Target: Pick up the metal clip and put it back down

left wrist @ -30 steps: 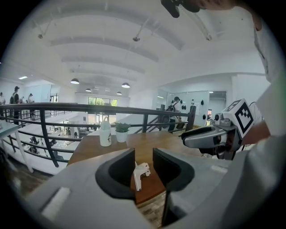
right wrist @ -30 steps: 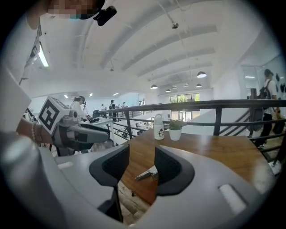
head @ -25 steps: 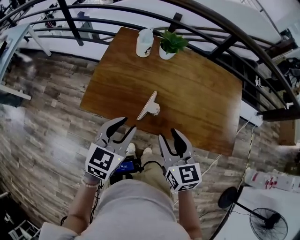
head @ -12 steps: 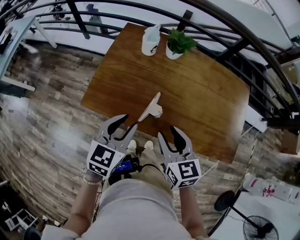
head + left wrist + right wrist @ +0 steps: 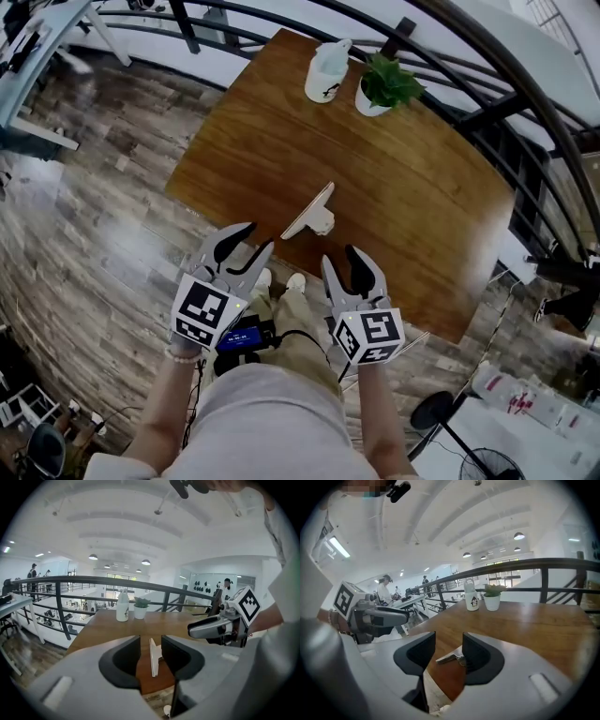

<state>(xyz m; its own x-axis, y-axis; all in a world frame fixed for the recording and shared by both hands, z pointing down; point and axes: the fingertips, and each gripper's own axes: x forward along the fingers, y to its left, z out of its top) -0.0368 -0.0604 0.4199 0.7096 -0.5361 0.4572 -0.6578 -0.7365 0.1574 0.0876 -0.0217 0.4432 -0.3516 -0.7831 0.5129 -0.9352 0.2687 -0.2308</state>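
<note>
The metal clip (image 5: pixel 311 214) lies on the wooden table (image 5: pixel 412 187) near its front edge, a long pale bar with a small handle at one side. The left gripper view shows the clip (image 5: pixel 153 656) between the jaws' sightline, and in the right gripper view the clip (image 5: pixel 451 658) lies just ahead. My left gripper (image 5: pixel 246 246) hovers open short of the table's edge, below and left of the clip. Open too, my right gripper (image 5: pixel 343 266) is held below the clip, a little to its right. Neither touches it.
A white bottle (image 5: pixel 326 71) and a small potted plant (image 5: pixel 384 86) stand at the table's far edge. A dark metal railing (image 5: pixel 487 56) curves behind the table. Wood-plank floor (image 5: pixel 84 234) lies to the left. A fan base (image 5: pixel 429 410) sits lower right.
The view has shifted so the table and clip sit slightly higher and to the right. Both grippers stay open at about the same distance below the clip.
</note>
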